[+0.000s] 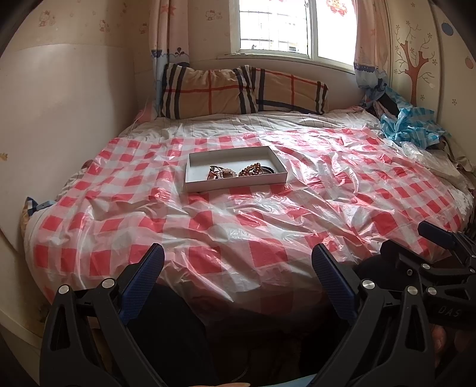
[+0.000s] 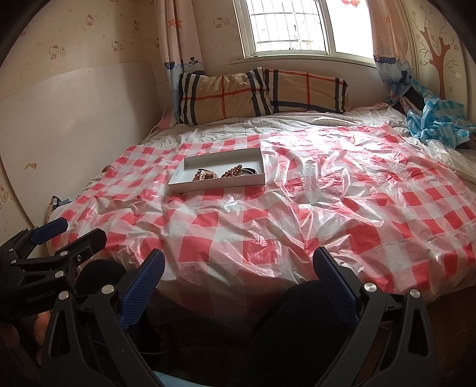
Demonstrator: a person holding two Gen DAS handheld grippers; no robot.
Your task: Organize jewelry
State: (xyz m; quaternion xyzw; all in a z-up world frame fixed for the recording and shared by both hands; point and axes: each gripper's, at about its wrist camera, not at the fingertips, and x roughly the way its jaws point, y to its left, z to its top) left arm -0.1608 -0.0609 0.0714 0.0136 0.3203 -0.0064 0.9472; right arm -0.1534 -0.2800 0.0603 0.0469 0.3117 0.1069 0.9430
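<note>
Nearest my lens sat the left gripper, its 2 blue-padded fingers spread wide apart with nothing between them, held low at the foot of the bed, well short of the white tray. I could see the right gripper the same way from its own camera: fingers parted, empty, also hanging at the foot end, well apart from the tray. From the left camera its blue fingertip and black frame poked in at the right edge; from the right camera the left gripper showed at the left edge.

I found the tray lying flat on a red-and-white checked plastic sheet that covered the bed. Inside the tray, toward its near right part, lay the jewelry: a heap of beaded pieces, brownish and pale, too small for me to separate. The tray's left part was bare white.

Beyond the tray, 2 plaid pillows leaned under the window. Right of the tray, at the bed's far corner, I saw crumpled blue checked plastic.
</note>
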